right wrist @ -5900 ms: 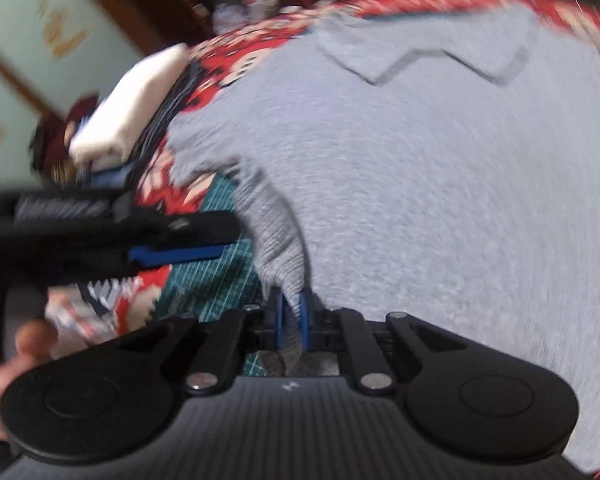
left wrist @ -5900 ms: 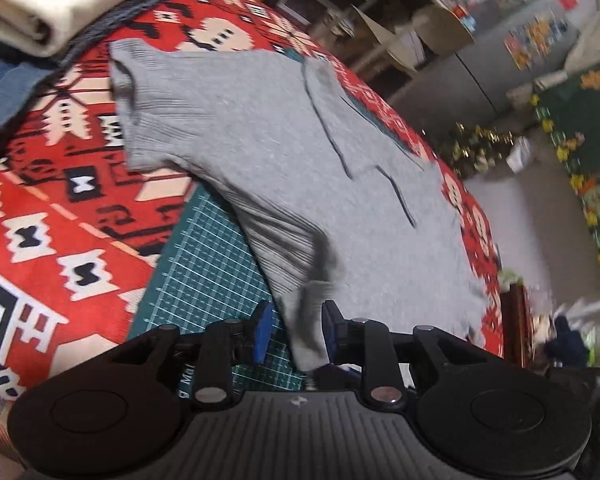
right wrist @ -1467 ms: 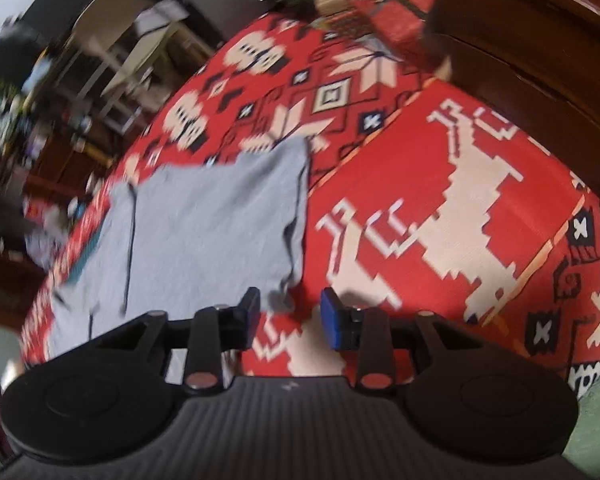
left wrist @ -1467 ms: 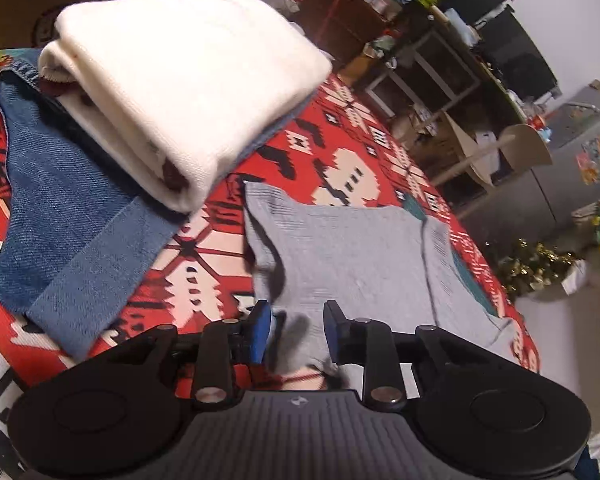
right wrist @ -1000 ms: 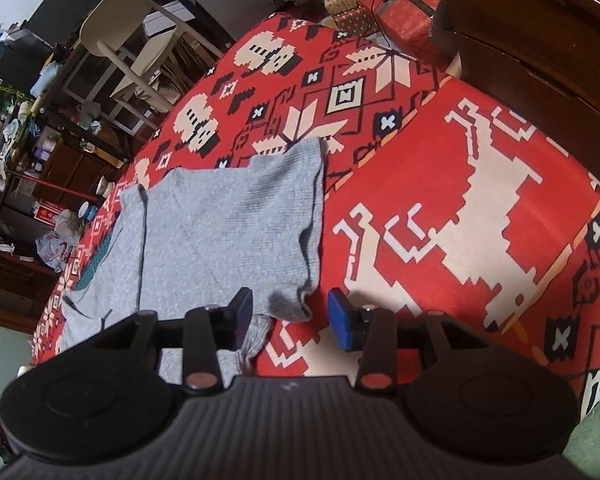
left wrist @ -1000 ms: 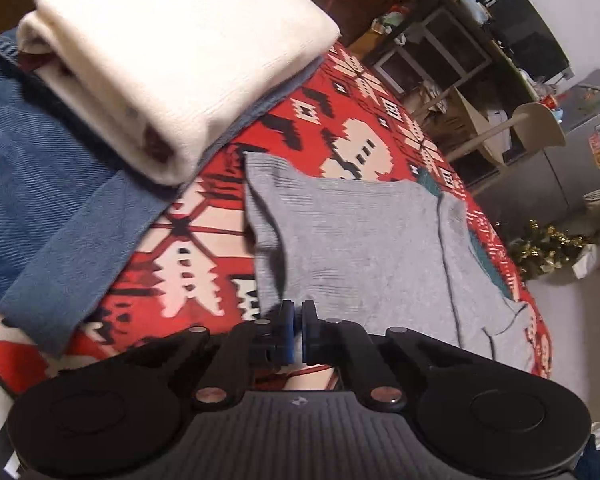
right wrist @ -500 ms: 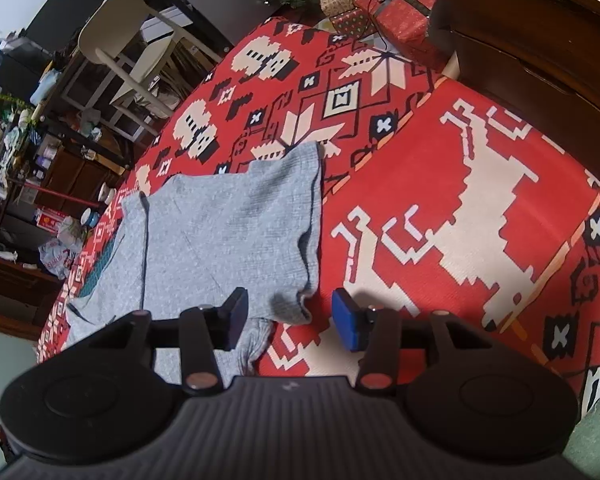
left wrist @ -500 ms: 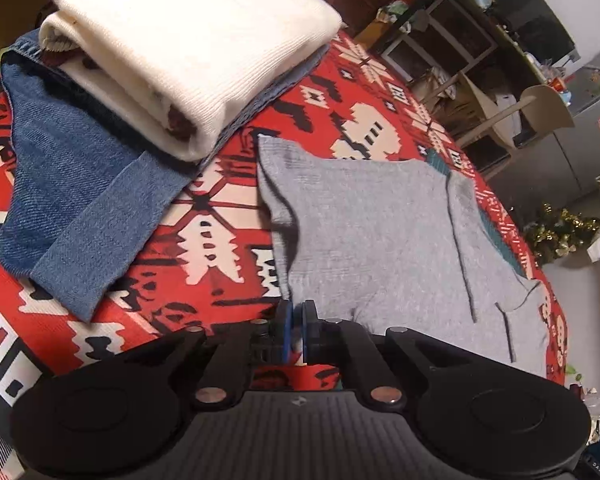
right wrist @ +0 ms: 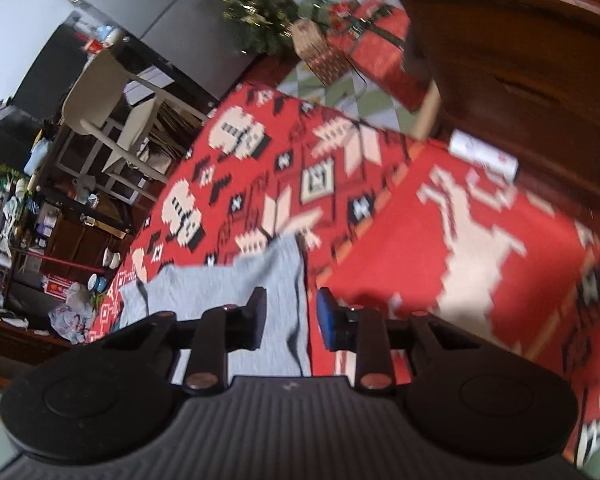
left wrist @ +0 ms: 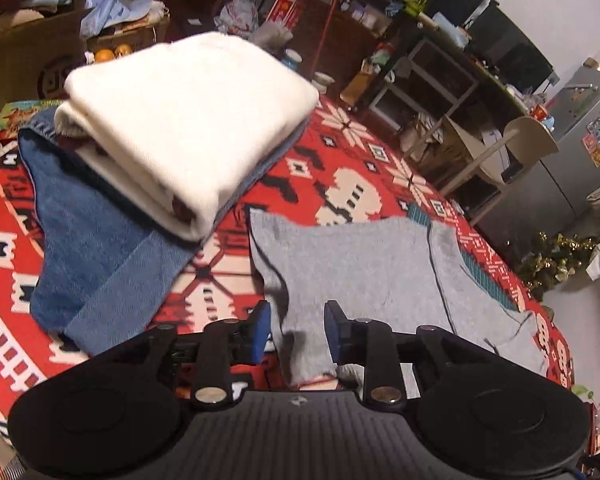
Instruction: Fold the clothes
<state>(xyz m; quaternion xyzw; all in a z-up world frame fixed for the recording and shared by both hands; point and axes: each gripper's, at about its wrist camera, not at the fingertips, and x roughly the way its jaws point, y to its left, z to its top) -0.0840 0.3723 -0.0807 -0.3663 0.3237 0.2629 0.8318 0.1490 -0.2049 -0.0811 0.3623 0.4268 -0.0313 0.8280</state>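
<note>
A grey shirt [left wrist: 360, 264] lies flat and partly folded on the red patterned cloth [left wrist: 340, 176]. In the left wrist view my left gripper [left wrist: 296, 330] hangs just over the shirt's near edge. Its jaws are opening, and the cloth lies between them without being pressed. In the blurred right wrist view the shirt [right wrist: 228, 284] shows its far corner. My right gripper [right wrist: 290, 320] straddles that side edge. Its jaws are closing, with a gap still showing between the blue pad and the fabric.
A folded white garment [left wrist: 188, 128] rests on folded blue jeans [left wrist: 88, 240] to the left of the shirt. A dark wooden cabinet [right wrist: 520, 60] and wrapped gift boxes [right wrist: 364, 44] stand beyond the cloth's right side. A pale chair [right wrist: 100, 92] and cluttered shelves lie behind.
The left jaws, shut on the shirt's near edge before, have parted and the gripper has lifted slightly. The right gripper has slid over the shirt's corner and its jaws have narrowed.
</note>
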